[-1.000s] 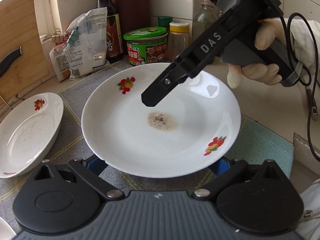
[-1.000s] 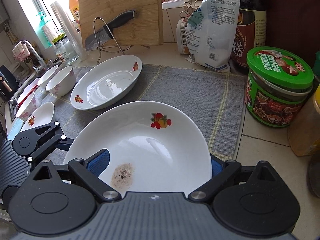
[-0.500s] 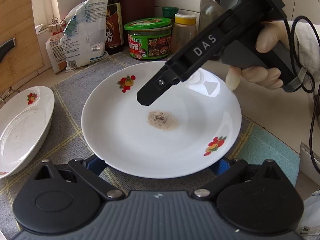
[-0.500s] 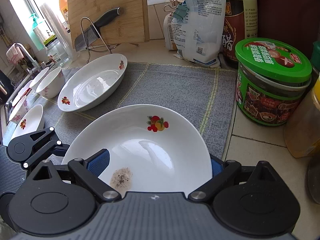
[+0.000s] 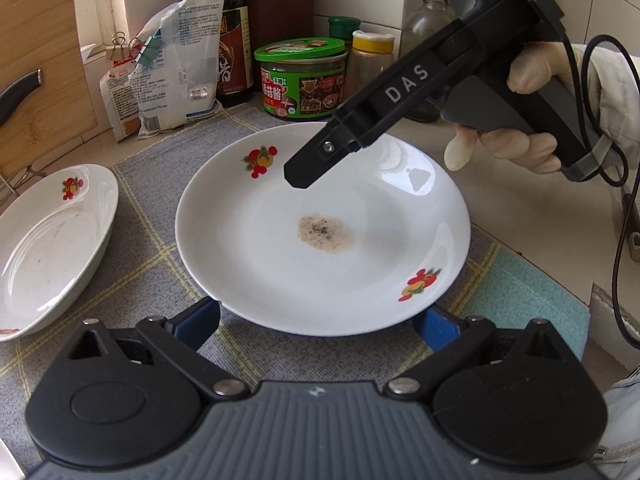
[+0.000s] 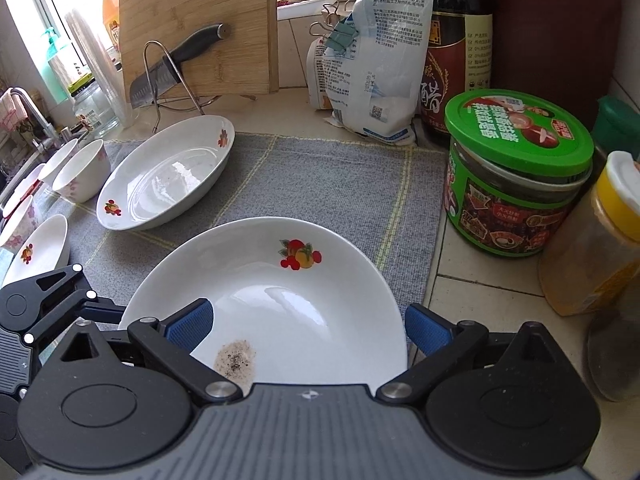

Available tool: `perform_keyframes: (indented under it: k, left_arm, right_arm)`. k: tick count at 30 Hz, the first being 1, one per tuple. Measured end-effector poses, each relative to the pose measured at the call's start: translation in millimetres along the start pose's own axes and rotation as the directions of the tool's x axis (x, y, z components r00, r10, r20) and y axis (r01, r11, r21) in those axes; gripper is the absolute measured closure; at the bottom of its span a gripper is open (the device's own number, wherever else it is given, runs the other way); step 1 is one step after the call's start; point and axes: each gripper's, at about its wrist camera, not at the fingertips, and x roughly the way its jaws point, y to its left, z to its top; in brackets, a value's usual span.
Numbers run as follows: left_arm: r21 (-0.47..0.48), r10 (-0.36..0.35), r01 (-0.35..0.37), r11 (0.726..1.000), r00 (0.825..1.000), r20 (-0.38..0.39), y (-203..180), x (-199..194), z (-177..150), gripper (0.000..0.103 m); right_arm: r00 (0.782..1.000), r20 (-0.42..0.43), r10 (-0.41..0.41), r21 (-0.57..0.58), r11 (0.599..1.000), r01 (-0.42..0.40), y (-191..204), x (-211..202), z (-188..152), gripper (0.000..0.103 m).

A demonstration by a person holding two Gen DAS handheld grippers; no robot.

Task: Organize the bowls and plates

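A white round plate [image 5: 320, 240] with fruit prints and a brown stain lies on the grey mat; it also shows in the right wrist view [image 6: 280, 300]. My left gripper [image 5: 316, 326] is open, its blue fingers straddling the plate's near rim. My right gripper [image 6: 308, 328] is open over the same plate from the other side; its black body [image 5: 400, 92] hovers above the plate's far part. A second white oval dish [image 5: 48, 244] lies to the left, also in the right wrist view [image 6: 168, 172].
A green-lidded jar [image 6: 516, 172], a yellow-capped spice jar [image 6: 600, 240], a dark sauce bottle [image 6: 456, 52] and clipped bags [image 6: 376, 60] stand behind. A cutting board with a knife [image 6: 176, 60] stands far left. Small bowls [image 6: 80, 168] sit by the sink.
Both grippers have drifted slightly relative to the plate; the oval dish and the jars shifted in both views. Both stay open and the plate stays on the mat.
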Motion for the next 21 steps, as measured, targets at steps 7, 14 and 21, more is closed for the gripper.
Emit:
perform_keyframes:
  k: [7,14,21]
  left_arm:
    - [-0.078,0.031,-0.030,0.997,0.999,0.019,3.3,-27.7,-8.8,0.001]
    - [-0.154,0.132,-0.119,0.981,0.988,0.077,9.8,-64.5,-22.1,0.001]
    - [-0.187,0.190,-0.171,0.967,0.978,0.087,25.7,-96.3,-43.7,0.001]
  right_arm:
    - [0.996,0.045,-0.082,-0.024,0.996,0.083,23.2,-17.9,1.1,0.000]
    - [0.988,0.112,-0.109,0.001,0.994,0.110,61.2,-32.4,1.8,0.000]
    - [0.984,0.130,-0.121,-0.008,0.992,0.123,107.5,-39.3,-1.5,0.000]
